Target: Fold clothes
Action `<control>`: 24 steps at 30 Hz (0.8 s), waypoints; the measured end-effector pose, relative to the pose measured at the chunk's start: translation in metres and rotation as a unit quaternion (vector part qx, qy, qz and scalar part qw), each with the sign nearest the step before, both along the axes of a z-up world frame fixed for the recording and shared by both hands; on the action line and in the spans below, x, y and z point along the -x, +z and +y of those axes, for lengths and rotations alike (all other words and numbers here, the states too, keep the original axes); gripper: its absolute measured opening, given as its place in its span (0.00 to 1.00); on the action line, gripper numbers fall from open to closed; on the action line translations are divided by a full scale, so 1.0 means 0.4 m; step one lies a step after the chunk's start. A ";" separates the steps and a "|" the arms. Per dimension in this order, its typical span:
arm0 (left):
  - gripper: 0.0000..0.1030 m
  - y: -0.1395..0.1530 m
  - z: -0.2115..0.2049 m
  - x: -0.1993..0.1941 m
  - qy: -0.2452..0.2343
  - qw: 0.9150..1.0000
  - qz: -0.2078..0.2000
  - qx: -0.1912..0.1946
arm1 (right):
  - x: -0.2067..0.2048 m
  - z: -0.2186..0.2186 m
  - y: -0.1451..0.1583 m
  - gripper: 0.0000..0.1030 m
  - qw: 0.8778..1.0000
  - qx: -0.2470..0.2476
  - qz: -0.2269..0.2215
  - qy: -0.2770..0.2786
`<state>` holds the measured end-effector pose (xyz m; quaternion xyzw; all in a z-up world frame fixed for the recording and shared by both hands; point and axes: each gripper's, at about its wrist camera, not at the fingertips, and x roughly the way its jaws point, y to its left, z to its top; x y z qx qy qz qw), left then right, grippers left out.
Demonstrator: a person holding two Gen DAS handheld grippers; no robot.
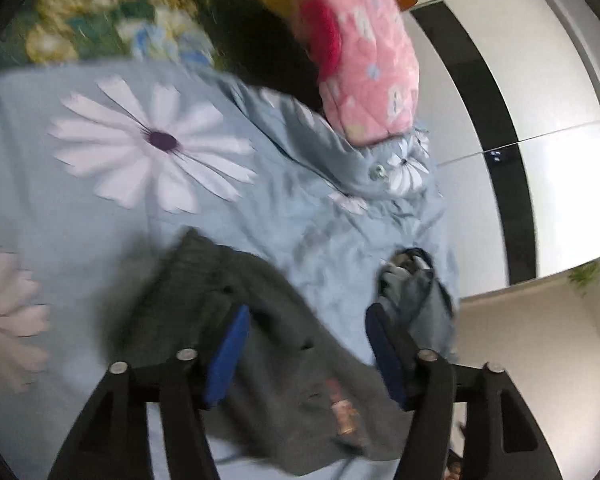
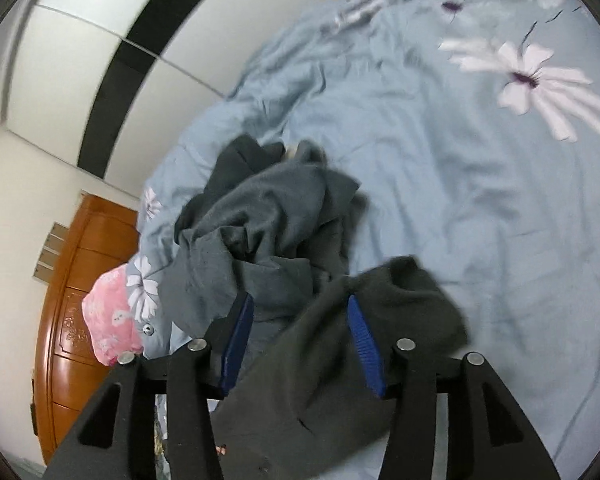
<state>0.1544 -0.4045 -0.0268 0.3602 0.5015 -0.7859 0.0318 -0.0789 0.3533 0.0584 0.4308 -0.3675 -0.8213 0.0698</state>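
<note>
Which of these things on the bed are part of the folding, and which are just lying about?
Part of the job:
dark grey knitted garment
crumpled grey-blue clothes pile
left gripper
right gripper

Just lying about:
pink quilted floral pillow
light blue daisy-print bedsheet

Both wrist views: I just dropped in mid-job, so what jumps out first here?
The dark grey knit garment draped between the open fingers of the right gripper, with a crumpled pile of grey-blue clothes just beyond it on the bed. Around them spreads the pale blue bedsheet printed with big white daisies, and a pink quilted pillow sits at the bed's far end in the left view.
</note>
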 end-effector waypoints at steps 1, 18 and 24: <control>0.68 -0.023 -0.006 -0.033 0.013 1.000 -0.012 -0.006 | -0.030 0.015 -0.011 0.56 1.000 0.001 -0.001 -0.004; 0.71 -0.292 0.059 -0.106 0.083 0.993 -0.054 -0.061 | -0.099 -0.011 -0.249 0.66 0.993 0.106 -0.045 -0.038; 0.69 -0.302 0.054 -0.133 0.136 0.987 -0.026 -0.081 | -0.070 -0.009 -0.288 0.66 0.988 0.131 -0.051 -0.066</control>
